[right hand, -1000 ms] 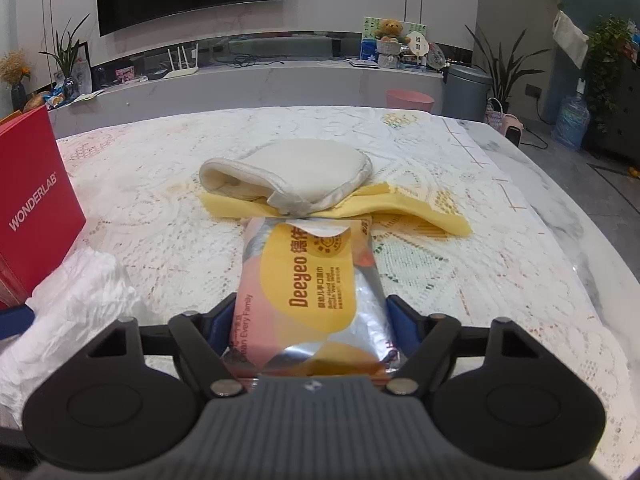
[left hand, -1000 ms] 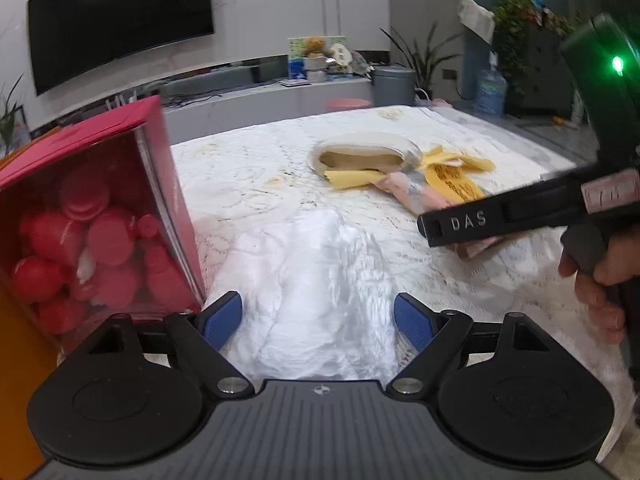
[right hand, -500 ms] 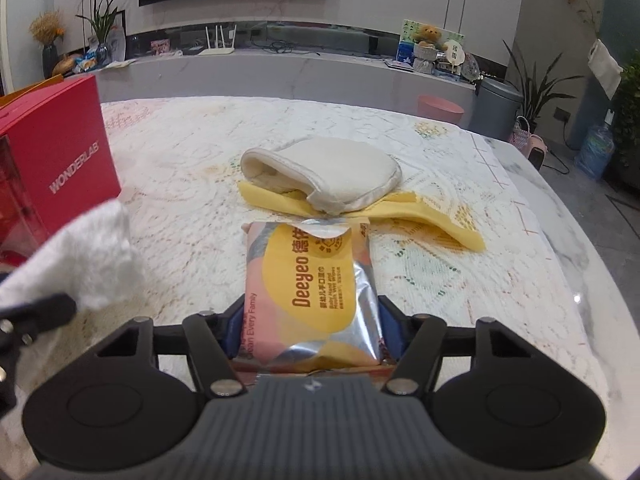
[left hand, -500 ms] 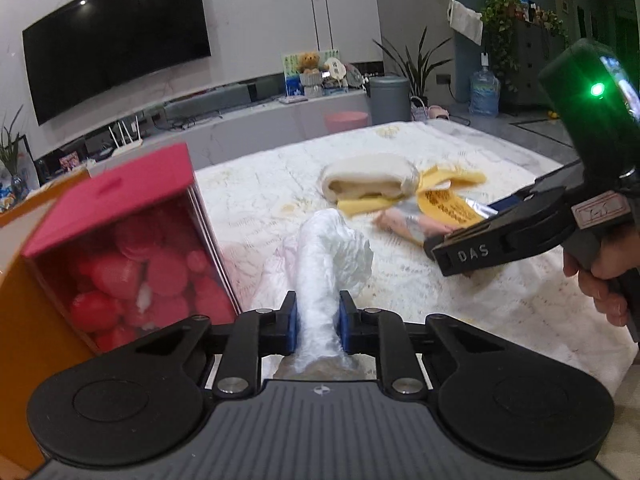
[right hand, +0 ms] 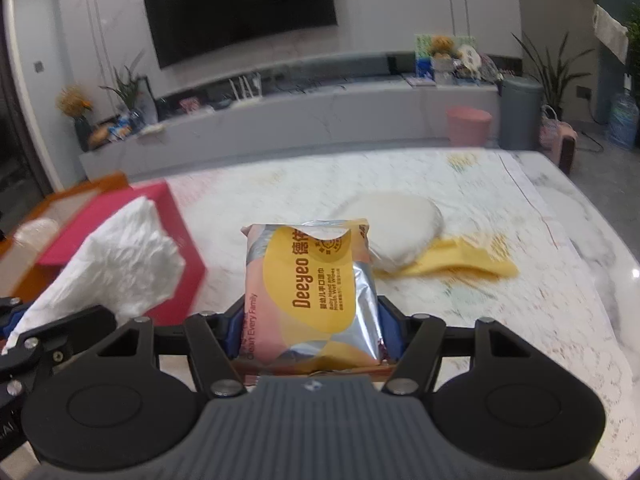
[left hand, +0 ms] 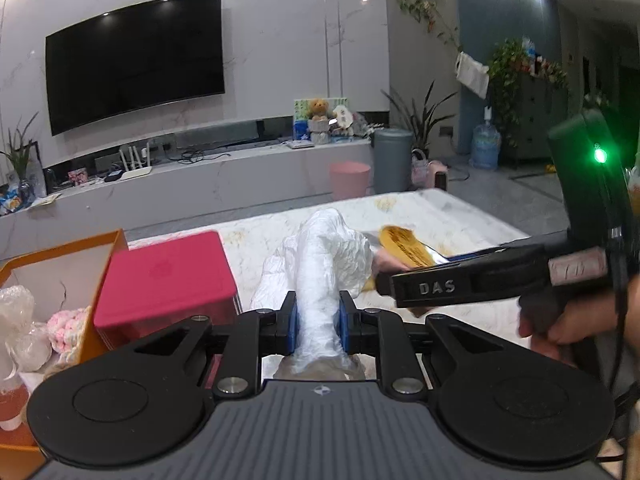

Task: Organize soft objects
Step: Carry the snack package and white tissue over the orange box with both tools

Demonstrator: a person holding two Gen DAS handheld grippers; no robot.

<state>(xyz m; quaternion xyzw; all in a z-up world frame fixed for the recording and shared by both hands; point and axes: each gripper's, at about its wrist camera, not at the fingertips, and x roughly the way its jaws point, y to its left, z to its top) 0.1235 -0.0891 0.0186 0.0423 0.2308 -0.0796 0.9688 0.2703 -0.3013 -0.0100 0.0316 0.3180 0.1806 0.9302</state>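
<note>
White crinkled plastic bag [left hand: 320, 280] is pinched between the blue pads of your left hand-held gripper [left hand: 318, 326], lifted clear of the lace-covered worktop [right hand: 500, 312] beside the red box [left hand: 168, 276]. Your right hand-held gripper [right hand: 310, 330] is clamped on the wet wipes pack [right hand: 312, 284], raised and tilted slightly downward. Your right hand [left hand: 576, 320] wraps its handle. The cream mitt [right hand: 396, 232] and yellow cloth [right hand: 460, 264] lie on the worktop beyond.
</note>
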